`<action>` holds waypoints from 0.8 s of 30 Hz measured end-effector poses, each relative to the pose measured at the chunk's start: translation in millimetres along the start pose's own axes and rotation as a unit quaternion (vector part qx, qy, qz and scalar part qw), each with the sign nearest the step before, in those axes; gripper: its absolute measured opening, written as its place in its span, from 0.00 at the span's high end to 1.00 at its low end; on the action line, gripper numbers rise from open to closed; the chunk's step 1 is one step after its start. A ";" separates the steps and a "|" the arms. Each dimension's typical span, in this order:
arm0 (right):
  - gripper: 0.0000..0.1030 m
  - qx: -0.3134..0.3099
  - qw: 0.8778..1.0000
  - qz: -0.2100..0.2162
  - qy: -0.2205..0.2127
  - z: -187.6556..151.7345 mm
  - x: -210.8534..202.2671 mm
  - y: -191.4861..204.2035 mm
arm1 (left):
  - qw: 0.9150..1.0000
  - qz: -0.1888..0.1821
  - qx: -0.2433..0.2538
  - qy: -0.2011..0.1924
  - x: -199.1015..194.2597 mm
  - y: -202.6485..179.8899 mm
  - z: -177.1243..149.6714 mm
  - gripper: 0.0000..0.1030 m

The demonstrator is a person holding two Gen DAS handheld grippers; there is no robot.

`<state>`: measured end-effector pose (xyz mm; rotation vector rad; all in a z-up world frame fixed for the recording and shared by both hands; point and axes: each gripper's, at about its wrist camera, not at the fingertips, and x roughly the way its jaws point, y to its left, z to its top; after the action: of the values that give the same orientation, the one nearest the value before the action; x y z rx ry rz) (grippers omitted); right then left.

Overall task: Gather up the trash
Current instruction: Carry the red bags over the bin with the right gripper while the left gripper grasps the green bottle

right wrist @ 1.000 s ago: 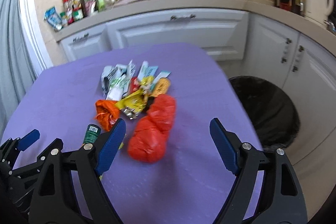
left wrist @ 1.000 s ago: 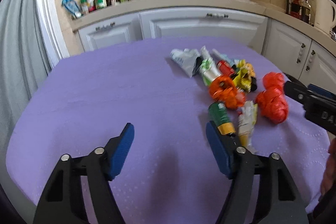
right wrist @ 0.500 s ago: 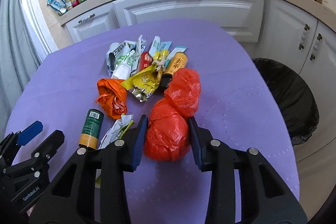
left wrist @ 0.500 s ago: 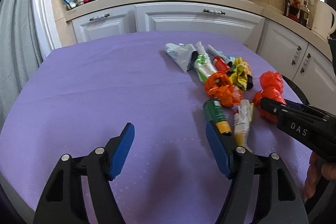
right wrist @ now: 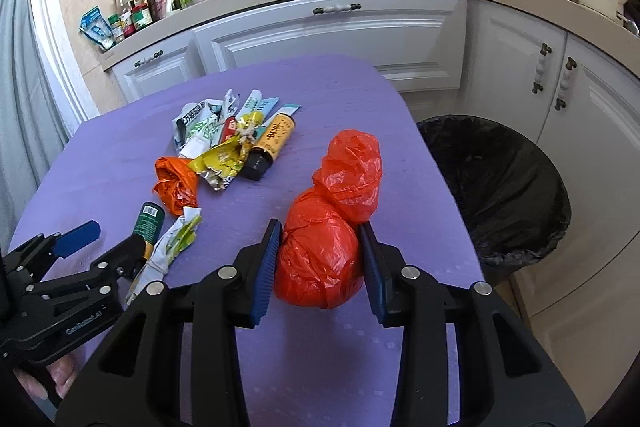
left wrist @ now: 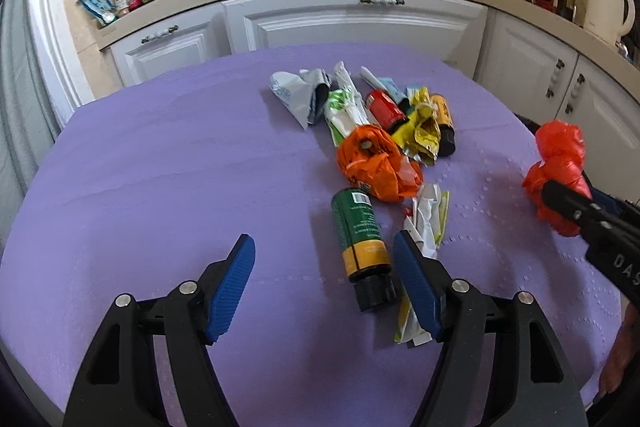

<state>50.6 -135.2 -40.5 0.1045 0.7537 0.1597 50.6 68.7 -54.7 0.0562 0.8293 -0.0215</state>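
- Fingers of the right gripper (right wrist: pixel 320 263) clamp the near lobe of the red bag (right wrist: pixel 332 231); the bag looks lifted just off the tabletop (right wrist: pixel 100 155), far lobe pointing toward the bin (right wrist: pixel 500 187)
- Left gripper (left wrist: pixel 324 279) has its fingers spread wide, gripping nothing; they sit low over the tabletop, the right finger just beside the green bottle (left wrist: pixel 360 231) and touching or overlapping the white wrapper (left wrist: pixel 424 219)
- Progress, as a judgement: early; one item is in hand and none can be seen in the bin, whose inside is dark and only partly in view; the pile remains on the tabletop
- Count: one red bag, held; one orange bag (left wrist: pixel 372 163); one green bottle; one yellow-labelled bottle (right wrist: pixel 272 143); one red can (left wrist: pixel 386 109); one yellow wrapper (left wrist: pixel 420 131); several pale wrappers and tubes at the far end, too overlapped to count exactly
- One bin, black-lined, on the floor right of the tabletop
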 end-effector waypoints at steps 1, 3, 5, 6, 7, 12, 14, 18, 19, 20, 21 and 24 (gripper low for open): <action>0.63 0.002 1.000 0.001 -0.001 -0.4 -0.6 -1.5 | 1.000 -0.002 -0.001 0.004 1.5 -0.3 -0.6 0.34; 0.63 0.006 1.000 0.004 -0.001 -1.5 -1.1 -4.7 | 1.000 -0.008 0.001 0.010 3.8 -0.9 -2.2 0.42; 0.63 0.008 1.000 0.005 -0.002 -2.7 -1.6 -6.6 | 1.000 -0.021 0.004 0.016 5.9 -1.3 -4.0 0.51; 0.63 0.009 1.000 0.006 -0.002 -3.7 -1.7 -7.7 | 1.000 -0.024 0.004 0.018 6.7 -2.3 -5.4 0.56; 0.63 0.010 1.000 0.006 -0.002 -4.2 -1.7 -8.2 | 0.999 -0.027 0.005 0.019 7.3 -2.9 -6.4 0.58; 0.63 0.012 1.000 0.007 0.000 -6.8 -0.5 -9.6 | 0.999 -0.044 0.003 0.019 9.6 -4.2 -11.3 0.76; 0.63 0.012 1.000 0.006 0.000 -6.9 -0.7 -9.8 | 0.999 -0.046 0.003 0.017 8.6 -4.0 -12.0 0.76; 0.63 0.010 1.000 0.006 -0.004 -7.1 -1.7 -9.8 | 0.999 -0.035 0.004 0.005 3.4 -3.5 -13.1 0.76; 0.63 0.007 1.000 0.005 -0.006 -6.8 -2.9 -9.4 | 1.000 -0.031 0.005 0.001 0.5 -3.3 -13.8 0.76; 0.63 0.005 1.000 0.004 -0.008 -6.7 -4.3 -9.3 | 1.000 -0.026 0.007 -0.005 -3.0 -3.2 -13.9 0.76; 0.63 0.002 1.000 0.003 -0.012 -6.2 -6.4 -9.3 | 1.000 -0.021 0.007 -0.014 -8.1 -3.4 -13.1 0.76; 0.63 -0.003 1.000 -0.006 -0.025 -3.5 -14.3 -10.3 | 0.999 -0.009 0.011 -0.044 -23.1 -5.0 -6.1 0.76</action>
<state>39.0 -147.8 -35.1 0.0977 0.7034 0.1471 30.3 63.9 -42.0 0.0677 0.7419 -0.0499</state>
